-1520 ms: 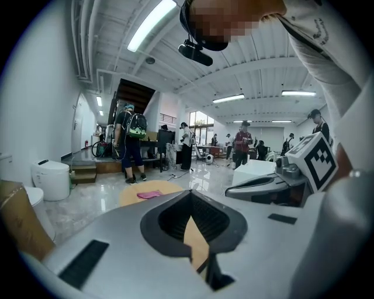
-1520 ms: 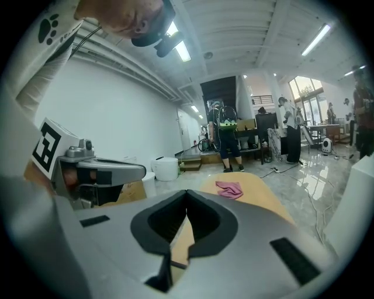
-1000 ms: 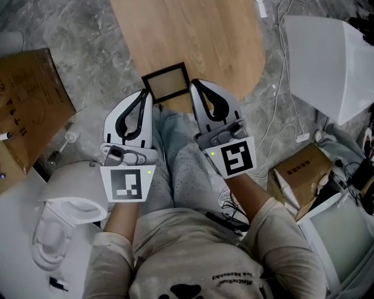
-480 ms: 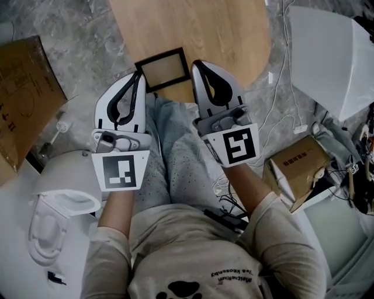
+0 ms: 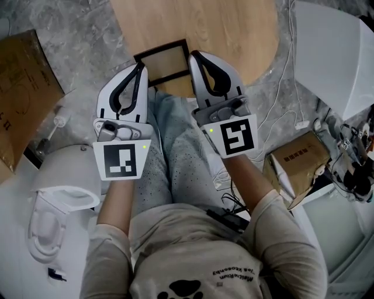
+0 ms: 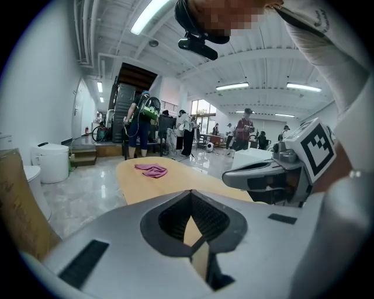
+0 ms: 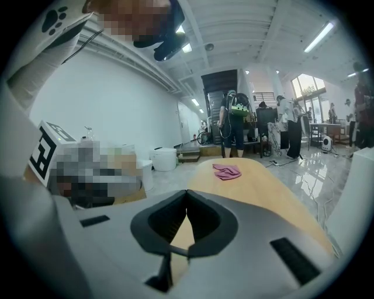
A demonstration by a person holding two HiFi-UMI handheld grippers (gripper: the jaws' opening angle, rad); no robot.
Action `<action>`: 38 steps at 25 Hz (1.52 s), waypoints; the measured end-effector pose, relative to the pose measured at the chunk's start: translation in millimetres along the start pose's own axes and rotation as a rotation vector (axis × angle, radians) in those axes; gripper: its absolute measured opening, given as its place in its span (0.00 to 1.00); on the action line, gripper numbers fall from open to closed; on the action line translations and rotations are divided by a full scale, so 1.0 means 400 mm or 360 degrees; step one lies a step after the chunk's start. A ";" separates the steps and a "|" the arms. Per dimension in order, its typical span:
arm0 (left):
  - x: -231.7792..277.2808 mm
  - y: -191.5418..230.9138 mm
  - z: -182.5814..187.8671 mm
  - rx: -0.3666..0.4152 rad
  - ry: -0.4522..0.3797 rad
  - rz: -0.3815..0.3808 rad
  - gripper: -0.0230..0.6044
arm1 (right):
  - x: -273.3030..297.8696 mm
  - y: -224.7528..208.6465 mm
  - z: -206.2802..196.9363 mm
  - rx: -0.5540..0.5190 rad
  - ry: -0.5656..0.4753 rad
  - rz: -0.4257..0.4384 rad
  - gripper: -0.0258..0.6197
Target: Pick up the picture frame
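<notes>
Wooden table (image 5: 222, 35) bears picture frame (image 5: 163, 63), pink cloth (image 6: 151, 170) farther along.

A wide hall with white walls (image 7: 117, 111) and a glossy grey marble floor (image 5: 82, 35). Strip lights (image 6: 153, 13) run along the ceiling, and windows (image 7: 305, 86) glow far off. An oval wooden table (image 5: 228, 35) stands close by, with a cardboard box (image 5: 23, 82) beside it. Behind it rises what may be a dark staircase (image 6: 133, 87).

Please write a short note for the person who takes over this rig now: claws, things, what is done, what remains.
Left claw: shut, empty, at the left corner of the picture frame.
Right claw: shut, empty, at its right side.
Frame: flat on the near edge of the wooden table, not gripped.
Done: nothing yet. Remaining: open a claw, grip the frame, lift it.
</notes>
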State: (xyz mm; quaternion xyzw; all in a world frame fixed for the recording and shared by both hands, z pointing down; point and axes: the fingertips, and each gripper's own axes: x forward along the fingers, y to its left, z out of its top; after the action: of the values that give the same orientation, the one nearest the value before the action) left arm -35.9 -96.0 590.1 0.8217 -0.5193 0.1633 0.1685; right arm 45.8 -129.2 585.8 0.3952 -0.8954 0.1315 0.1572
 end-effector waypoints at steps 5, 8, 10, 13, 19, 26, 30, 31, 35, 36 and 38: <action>0.008 0.003 -0.029 -0.0030 0.0009 0.0003 0.05 | 0.016 -0.002 -0.028 0.0016 0.0013 -0.0011 0.05; 0.016 0.002 -0.044 -0.0011 0.0017 -0.0017 0.05 | 0.023 -0.001 -0.052 0.0003 0.0038 -0.0002 0.05; 0.020 0.003 -0.060 -0.0004 0.0034 -0.0027 0.05 | 0.027 -0.001 -0.070 0.0002 0.0062 -0.0002 0.05; 0.028 0.007 -0.086 -0.0012 0.0053 -0.0028 0.05 | 0.037 0.000 -0.088 0.0014 0.0072 -0.0004 0.05; 0.039 0.008 -0.123 0.0019 0.0071 -0.0040 0.05 | 0.042 -0.003 -0.137 -0.0011 0.0127 0.0014 0.05; 0.055 0.013 -0.174 -0.0032 0.0121 -0.0044 0.05 | 0.050 -0.005 -0.182 -0.0008 0.0191 0.0018 0.05; 0.068 0.011 -0.199 -0.0067 0.0135 -0.0053 0.05 | 0.060 -0.006 -0.193 -0.0020 0.0194 0.0014 0.05; 0.070 0.012 -0.206 -0.0072 0.0140 -0.0054 0.05 | 0.062 -0.005 -0.199 -0.0027 0.0201 0.0015 0.05; 0.075 0.010 -0.233 -0.0087 0.0169 -0.0053 0.05 | 0.064 -0.008 -0.230 -0.0036 0.0257 0.0019 0.05; 0.076 0.009 -0.241 -0.0096 0.0176 -0.0055 0.05 | 0.064 -0.009 -0.241 -0.0039 0.0278 0.0020 0.05; 0.077 0.008 -0.256 -0.0133 0.0190 -0.0060 0.05 | 0.063 -0.014 -0.262 -0.0045 0.0322 0.0019 0.05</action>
State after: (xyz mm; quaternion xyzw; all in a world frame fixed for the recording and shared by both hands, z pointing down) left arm -35.7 -76.1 695.1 0.8124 -0.4992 0.1870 0.2364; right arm 52.4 -111.9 691.9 0.3723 -0.8790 0.1591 0.2517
